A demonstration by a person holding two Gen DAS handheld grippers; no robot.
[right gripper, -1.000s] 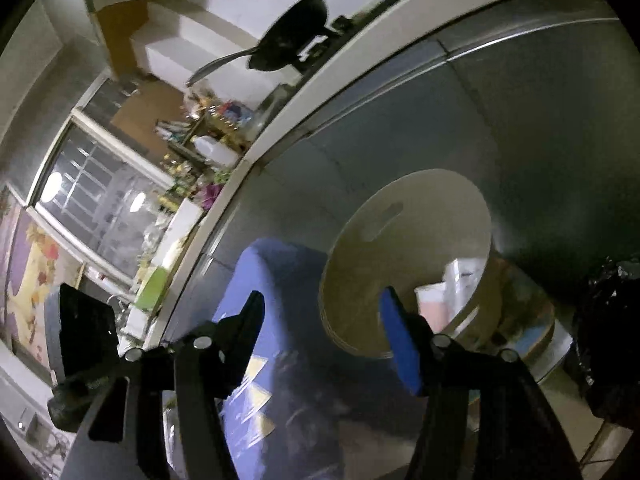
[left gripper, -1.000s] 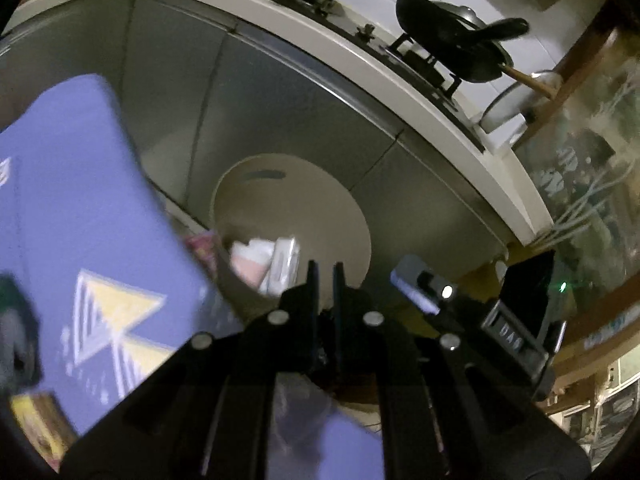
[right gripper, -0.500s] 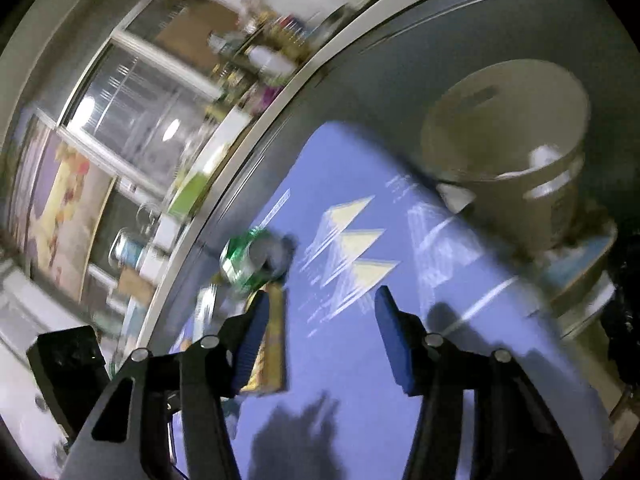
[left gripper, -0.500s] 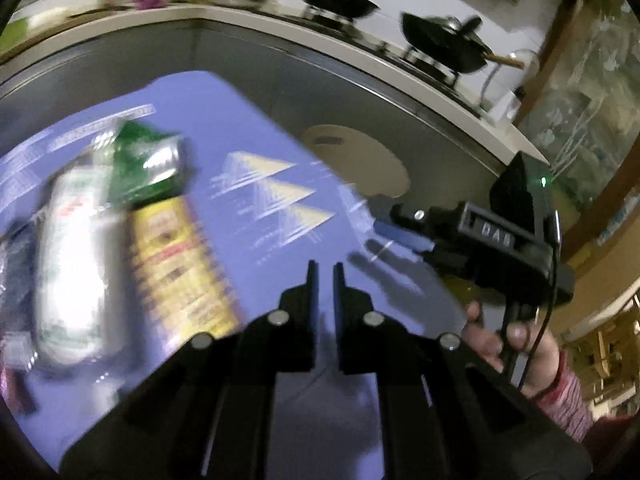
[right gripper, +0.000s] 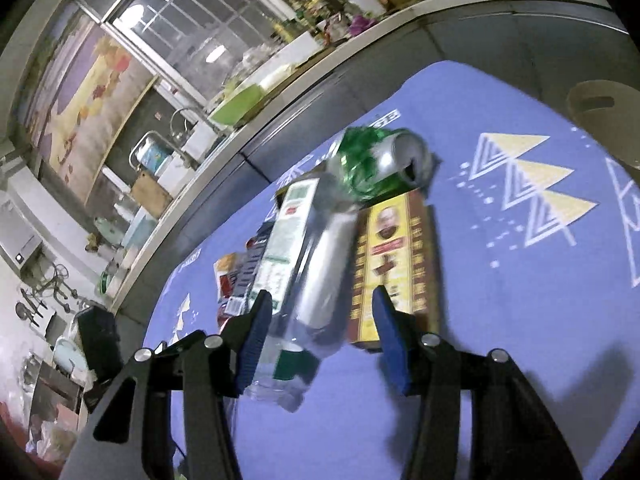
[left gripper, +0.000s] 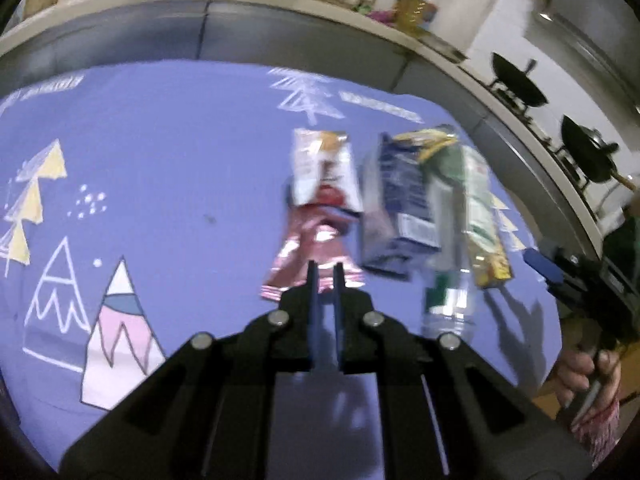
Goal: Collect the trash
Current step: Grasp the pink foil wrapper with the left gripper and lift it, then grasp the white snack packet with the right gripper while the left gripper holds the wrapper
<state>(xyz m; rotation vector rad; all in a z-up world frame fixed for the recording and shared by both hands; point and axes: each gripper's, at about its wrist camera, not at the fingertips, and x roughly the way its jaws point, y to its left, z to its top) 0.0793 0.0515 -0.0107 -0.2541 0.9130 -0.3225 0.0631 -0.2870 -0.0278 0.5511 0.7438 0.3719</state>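
Note:
Trash lies on a purple patterned cloth [left gripper: 160, 168]. In the left wrist view I see a pink foil wrapper [left gripper: 312, 248], a snack packet [left gripper: 324, 168], a dark blue carton [left gripper: 400, 196] and a clear plastic bottle [left gripper: 452, 280]. My left gripper [left gripper: 325, 276] is shut and empty, its tips just over the near end of the pink wrapper. In the right wrist view my right gripper [right gripper: 320, 300] is open, its fingers either side of the clear bottle [right gripper: 316, 280]. A yellow-brown box [right gripper: 394, 260] and a crushed green can [right gripper: 376, 160] lie beside it.
A beige bin [right gripper: 608, 116] stands off the cloth's far right edge. A grey cabinet front and a cluttered counter [right gripper: 280, 76] run behind the table. Pans sit on a stove [left gripper: 520, 88]. The right gripper and a hand [left gripper: 580, 368] show at the left view's right edge.
Both grippers have swung away from the bin and over the cloth to the pile of trash. The left stays shut, the right stays open.

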